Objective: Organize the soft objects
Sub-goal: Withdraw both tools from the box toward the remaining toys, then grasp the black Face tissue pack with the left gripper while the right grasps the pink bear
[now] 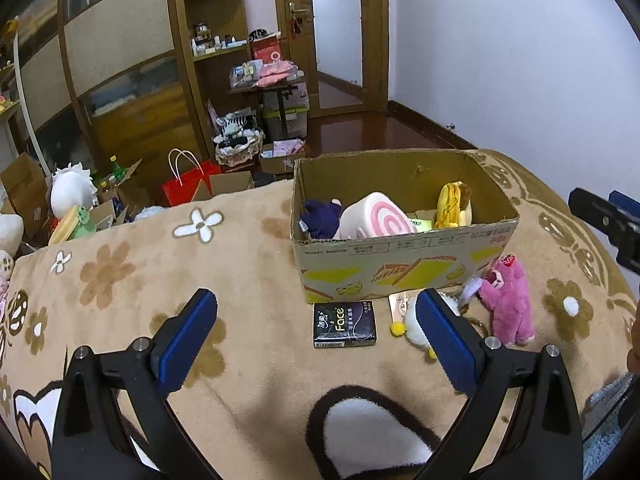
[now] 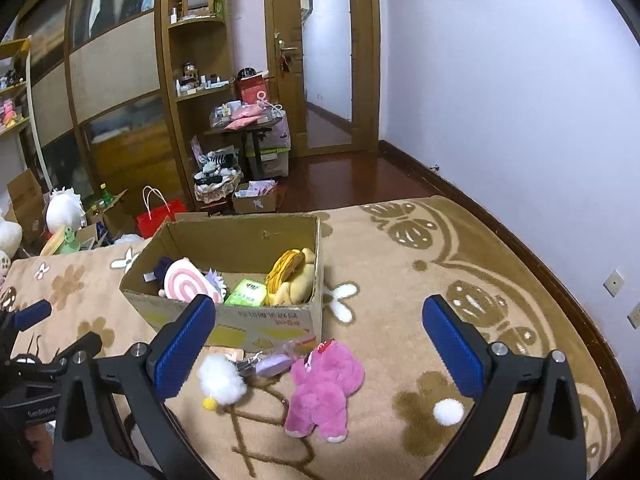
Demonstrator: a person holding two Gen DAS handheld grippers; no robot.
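Sorting lot, soft goods on patterned blanket [image 2: 400,248]. Cardboard box [image 2: 276,320], centre frame, open-topped as the likely collecting bin; holds pink swirl cushion [image 2: 186,286], yellow plush [image 2: 292,276], dark blue plush [image 1: 320,216], green packet [image 2: 246,294]. Pink plush bear [image 2: 324,388] lies flat just outside the box's near corner, long axis running up-frame, head toward the box, feet toward the camera. White pom-pom toy [image 2: 222,378] beside it. Black tissue pack [image 1: 345,324] before the box. Left tongs [image 1: 316,332] and right tongs [image 2: 318,348]: both spread wide, empty.
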